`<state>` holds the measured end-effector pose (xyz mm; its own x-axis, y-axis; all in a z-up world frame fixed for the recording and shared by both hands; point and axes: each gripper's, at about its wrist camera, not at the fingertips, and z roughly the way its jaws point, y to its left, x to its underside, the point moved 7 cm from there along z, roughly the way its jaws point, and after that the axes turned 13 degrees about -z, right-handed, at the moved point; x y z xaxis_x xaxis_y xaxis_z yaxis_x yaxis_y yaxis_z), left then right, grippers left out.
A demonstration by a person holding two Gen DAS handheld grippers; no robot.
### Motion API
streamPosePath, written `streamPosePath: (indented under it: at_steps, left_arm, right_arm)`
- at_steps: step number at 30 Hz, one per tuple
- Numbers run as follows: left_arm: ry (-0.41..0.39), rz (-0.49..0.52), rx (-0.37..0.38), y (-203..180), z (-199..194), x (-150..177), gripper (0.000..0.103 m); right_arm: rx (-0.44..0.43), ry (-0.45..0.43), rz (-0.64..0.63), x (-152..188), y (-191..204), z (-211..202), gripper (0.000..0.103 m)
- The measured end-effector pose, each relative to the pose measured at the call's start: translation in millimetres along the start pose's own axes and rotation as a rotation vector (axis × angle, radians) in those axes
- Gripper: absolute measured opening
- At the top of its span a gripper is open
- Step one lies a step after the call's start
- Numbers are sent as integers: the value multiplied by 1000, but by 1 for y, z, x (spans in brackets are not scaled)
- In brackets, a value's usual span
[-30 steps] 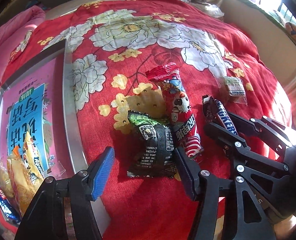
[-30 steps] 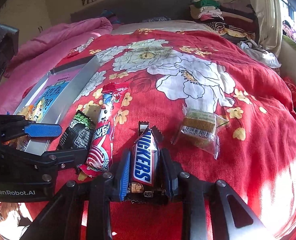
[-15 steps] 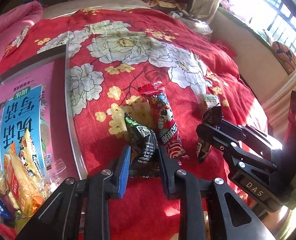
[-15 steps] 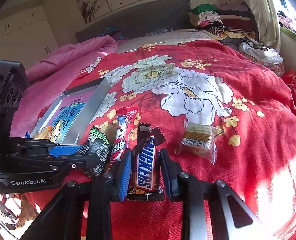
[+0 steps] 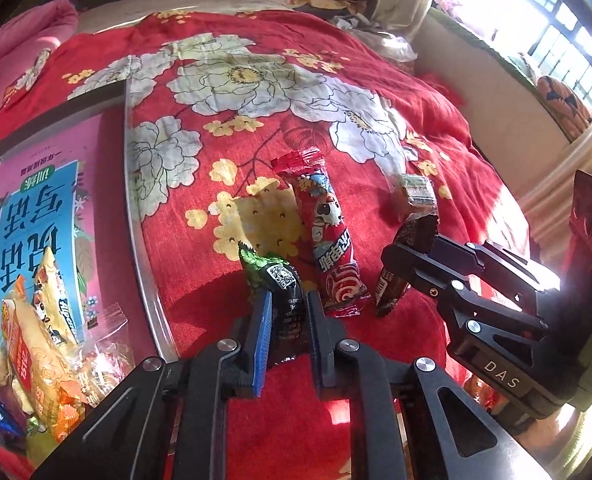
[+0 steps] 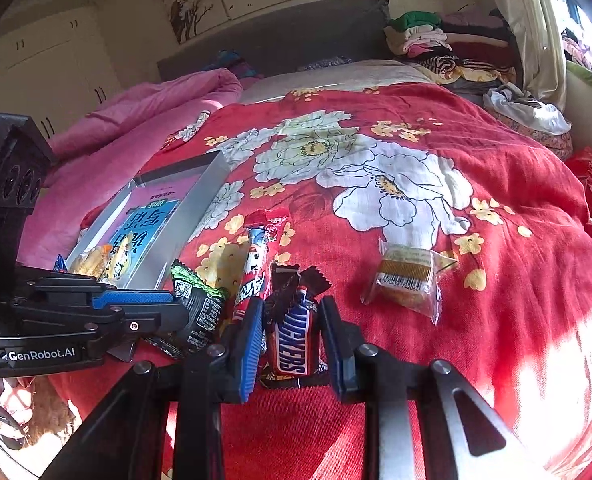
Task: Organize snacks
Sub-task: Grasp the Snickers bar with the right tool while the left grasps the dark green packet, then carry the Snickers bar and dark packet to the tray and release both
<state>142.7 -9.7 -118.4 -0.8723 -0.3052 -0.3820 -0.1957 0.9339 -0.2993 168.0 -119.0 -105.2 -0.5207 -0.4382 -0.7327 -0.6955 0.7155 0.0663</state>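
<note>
Snacks lie in a short row on the red flowered bedspread [image 5: 376, 80]. The crinkled black-and-green foil packet [image 5: 273, 280] is clamped in the left gripper [image 5: 287, 320], whose blue-padded jaws have just closed on its near end. The brown Snickers bar [image 6: 293, 340] is pinched across its width by the right gripper [image 6: 291, 344]. Both wrappers run lengthwise away from the fingers. The shallow silver-rimmed tray [image 5: 137, 216], its pink lining already holding bagged snacks, sits to the left, nearer the left gripper, so I'd expect the packet to swing leftward over that rim.
</note>
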Motion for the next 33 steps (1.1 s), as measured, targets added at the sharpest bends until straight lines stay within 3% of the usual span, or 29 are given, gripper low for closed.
streamPosePath:
  at_steps: [5, 15, 23, 29, 33]
  left_arm:
    - [46, -16, -38, 4, 15, 3, 39]
    - [10, 4, -94, 5, 25, 0, 36]
    - [-27, -31, -27, 6, 3, -6, 30]
    - [-20, -39, -4, 6, -5, -1, 30]
    - [-27, -45, 7, 7, -11, -1, 30]
  right_arm:
    - [-7, 20, -5, 4, 2, 5, 29]
    - [-23, 72, 4, 13, 1, 17, 29]
    - [-55, 11, 59, 7, -5, 3, 26]
    - [-10, 74, 8, 12, -2, 16, 25]
    - [22, 89, -56, 9, 5, 26, 30]
